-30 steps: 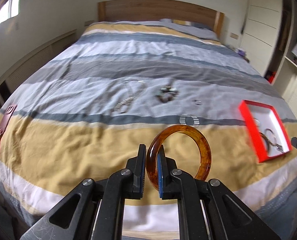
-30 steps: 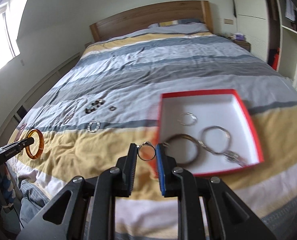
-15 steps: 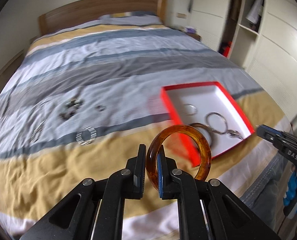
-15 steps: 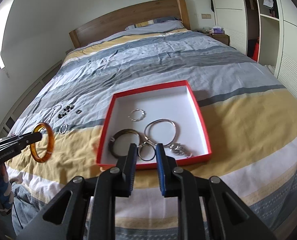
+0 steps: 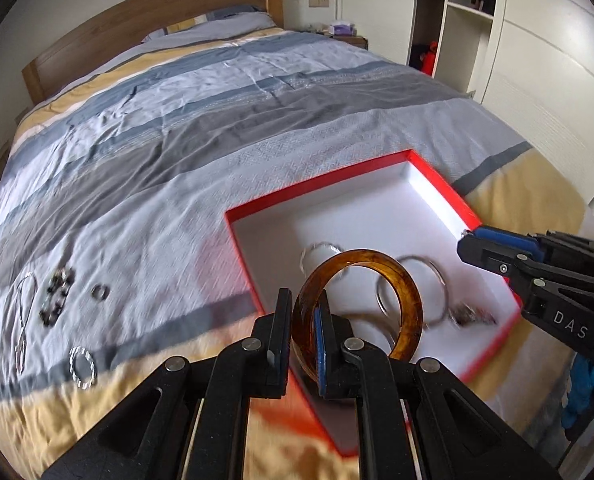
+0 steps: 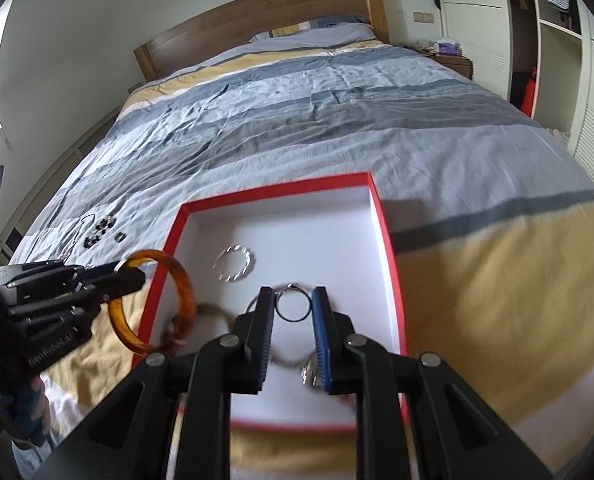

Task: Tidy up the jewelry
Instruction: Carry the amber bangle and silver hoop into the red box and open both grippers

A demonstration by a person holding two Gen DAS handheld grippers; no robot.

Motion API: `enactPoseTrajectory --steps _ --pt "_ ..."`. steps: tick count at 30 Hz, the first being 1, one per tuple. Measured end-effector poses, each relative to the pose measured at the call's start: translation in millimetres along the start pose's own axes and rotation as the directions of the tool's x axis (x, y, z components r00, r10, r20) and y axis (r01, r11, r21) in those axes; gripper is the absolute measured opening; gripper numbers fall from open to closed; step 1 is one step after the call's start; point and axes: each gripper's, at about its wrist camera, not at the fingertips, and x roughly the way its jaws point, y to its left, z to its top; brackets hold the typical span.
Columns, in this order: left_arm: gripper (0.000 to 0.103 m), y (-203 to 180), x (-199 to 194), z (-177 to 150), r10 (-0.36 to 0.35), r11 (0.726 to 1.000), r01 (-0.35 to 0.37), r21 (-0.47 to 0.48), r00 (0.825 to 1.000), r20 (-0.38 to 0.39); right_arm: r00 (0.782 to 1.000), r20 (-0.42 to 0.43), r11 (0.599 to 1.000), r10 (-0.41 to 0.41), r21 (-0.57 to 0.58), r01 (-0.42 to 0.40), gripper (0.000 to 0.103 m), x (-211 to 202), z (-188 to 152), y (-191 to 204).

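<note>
My left gripper is shut on an amber bangle and holds it above the near left part of the red box. It also shows in the right wrist view, with the bangle at the box's left wall. My right gripper is shut on a small dark ring above the box's white floor. In the left wrist view the right gripper is at the box's right wall. A silver bracelet and a large silver hoop lie in the box.
The box lies on a striped bed cover. Loose jewelry lies to its left: a dark beaded piece, a small ring, a sparkly ring and a thin chain. Wardrobes stand at the right.
Both grippers have moved over the red box, the left one swinging right with the bangle, the right one moving forward with the small ring. Both stay shut.
</note>
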Motion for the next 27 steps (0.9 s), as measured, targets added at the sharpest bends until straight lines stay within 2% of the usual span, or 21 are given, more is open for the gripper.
enactPoseTrajectory --steps 9,12,19,24,27 --pt "0.01 12.4 63.2 25.7 0.066 0.998 -0.066 -0.001 0.996 -0.064 0.998 -0.063 1.0 -0.011 0.001 0.011 0.018 57.2 31.6 -6.9" --pt "0.01 17.0 76.6 28.2 0.066 0.998 -0.067 -0.013 0.995 -0.08 0.996 -0.083 0.999 -0.034 -0.01 0.033 0.018 71.5 37.8 -6.1" --pt "0.012 13.5 86.2 29.1 0.089 0.996 -0.088 0.014 0.994 -0.07 0.984 -0.16 0.997 -0.074 -0.038 0.069 0.018 95.7 37.7 -6.6" --pt "0.012 8.9 90.7 29.4 0.122 0.992 -0.119 0.042 0.99 -0.073 0.982 -0.167 0.995 -0.093 -0.056 0.084 0.019 96.6 37.2 -4.3" --pt "0.013 9.0 89.8 29.7 0.118 0.992 -0.115 0.044 0.99 -0.075 0.982 -0.164 0.996 -0.088 -0.04 0.083 0.019 95.0 37.6 -6.5"
